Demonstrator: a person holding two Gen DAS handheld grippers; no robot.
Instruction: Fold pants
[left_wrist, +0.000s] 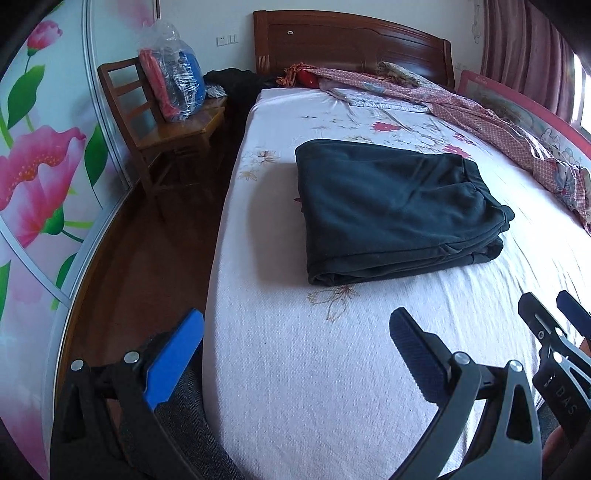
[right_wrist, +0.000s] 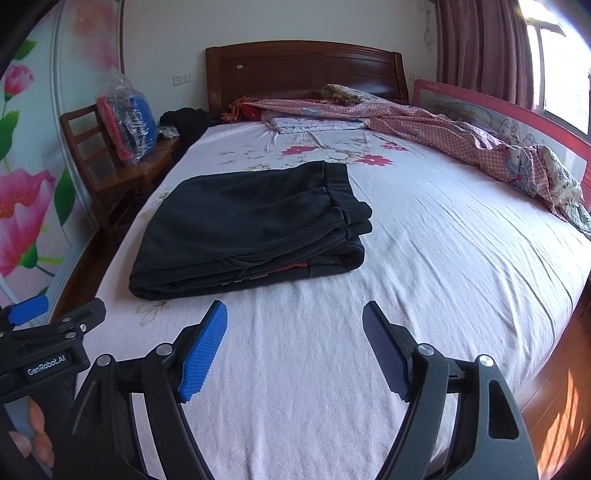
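Left hand-held gripper (left_wrist: 295, 334) at the bottom of the left wrist view, spread wide, grasping nothing; blue pad (left_wrist: 173, 363) out over the floor side of the bed edge, dark pad (left_wrist: 415, 360) above the sheet, neither seen touching fabric. Right hand-held gripper (right_wrist: 295, 326) at the bottom centre of the right wrist view, likewise released and empty, both pads poised over bare sheet. Also visible at the lower right edge of the left wrist view, just beside the left tool.

Dark pants (right_wrist: 251, 225) lying folded into a compact stack of several layers on the bed (right_wrist: 443, 277), left of centre in the right wrist view, waistband edge turned to the right, a sliver of red showing between the layers at the near edge. In the left wrist view, the same stack in mid-frame, up and slightly right of the gap between the pads. Apart from both tools, a strip of bare sheet in between.

Further up: wooden headboard (right_wrist: 306, 70), crumpled pink patterned bedding (right_wrist: 424, 122) along the upper right, wooden chair (left_wrist: 162, 125) at the upper left bearing a plastic bag (left_wrist: 170, 74) of clothes.
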